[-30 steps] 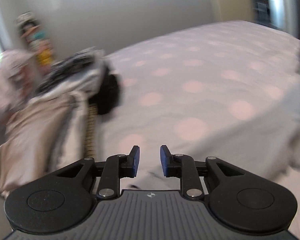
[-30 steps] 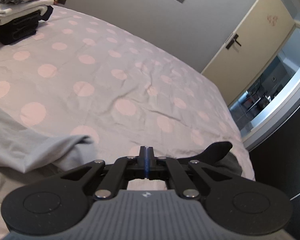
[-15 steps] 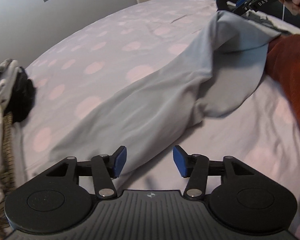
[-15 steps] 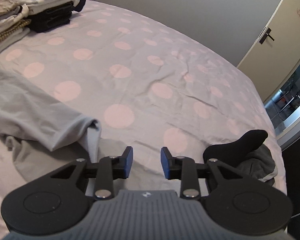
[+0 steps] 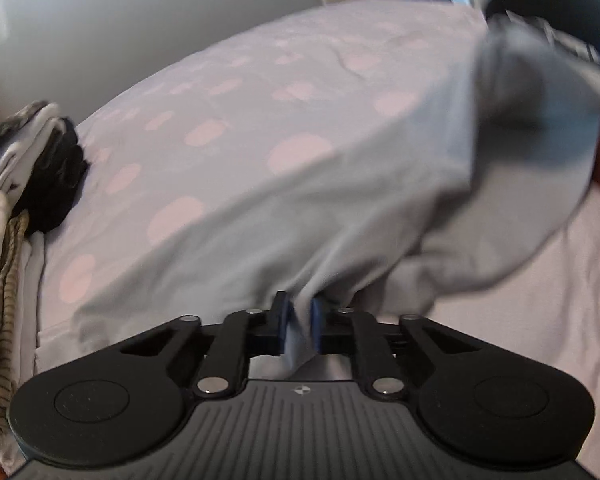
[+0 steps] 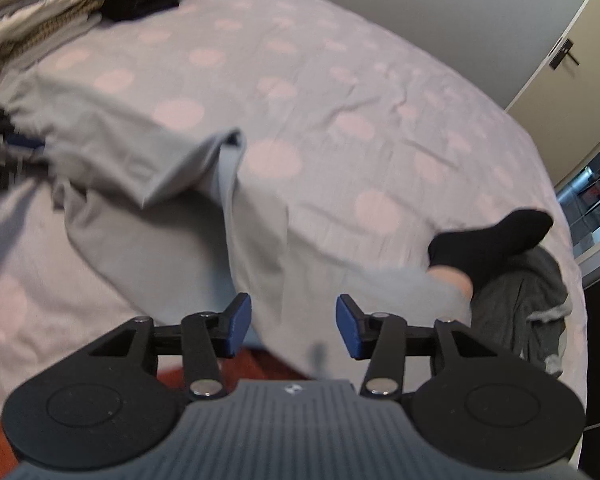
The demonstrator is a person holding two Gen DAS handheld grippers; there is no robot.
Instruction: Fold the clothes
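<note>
Left hand-held gripper [image 5: 298,322] pinches grey garment [image 5: 340,200] edge near the bed's [image 5: 260,80] near side. Right hand-held gripper [image 6: 293,326] open above the garment.

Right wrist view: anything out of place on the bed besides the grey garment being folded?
Yes. A lone black sock lies at the bed's far right edge, on a crumpled dark grey garment, apart from the folded stack at top left. The grey garment lies bunched, not flat.
</note>
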